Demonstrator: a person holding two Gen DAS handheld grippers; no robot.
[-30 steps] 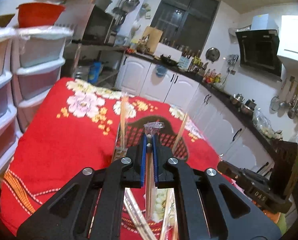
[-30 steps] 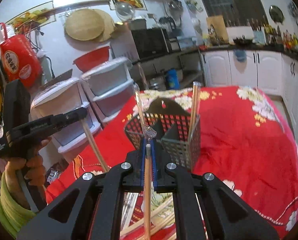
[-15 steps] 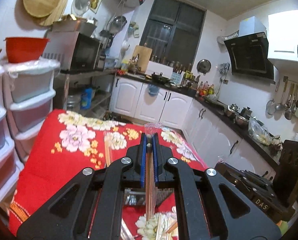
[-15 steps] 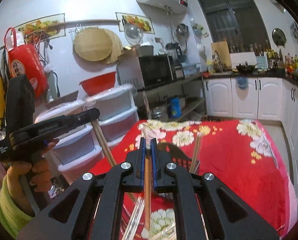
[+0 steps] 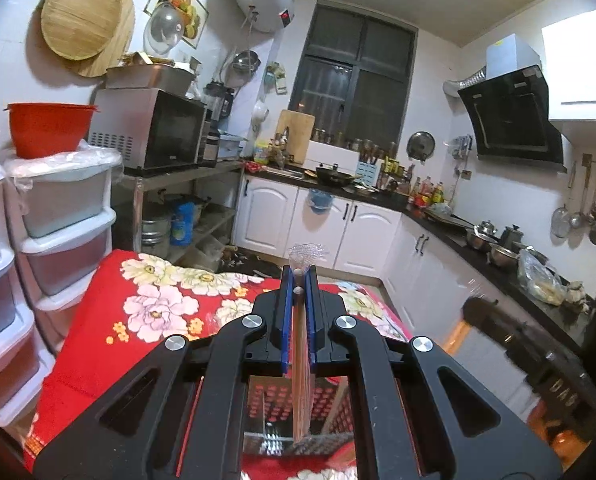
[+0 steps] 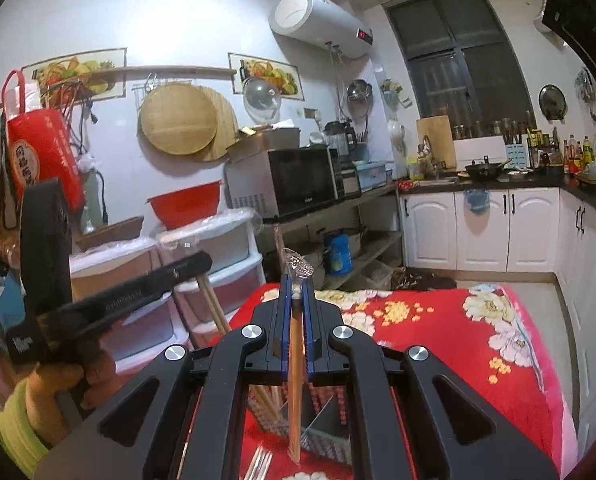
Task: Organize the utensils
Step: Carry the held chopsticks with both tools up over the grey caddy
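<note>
My left gripper (image 5: 299, 280) is shut on a wrapped pair of wooden chopsticks (image 5: 301, 380) that hangs down over the black mesh utensil basket (image 5: 282, 404). My right gripper (image 6: 296, 292) is shut on another wrapped pair of chopsticks (image 6: 295, 384), hanging above the same basket (image 6: 322, 436), which holds several chopsticks (image 6: 264, 400). The left gripper (image 6: 196, 264) with its chopsticks (image 6: 214, 304) shows at the left of the right wrist view. A fork (image 6: 258, 462) lies on the red floral cloth (image 6: 438, 340) in front of the basket.
White plastic drawer stacks (image 5: 62, 216) with a red bowl (image 5: 46, 128) stand left of the table. White cabinets (image 5: 338, 232) and a dark counter run behind and to the right. The right gripper (image 5: 538, 364) shows blurred at the right of the left wrist view.
Both grippers have risen and tilted up with their chopsticks; the basket has dropped to the bottom of both views. The right gripper is blurred by motion in the left view.
</note>
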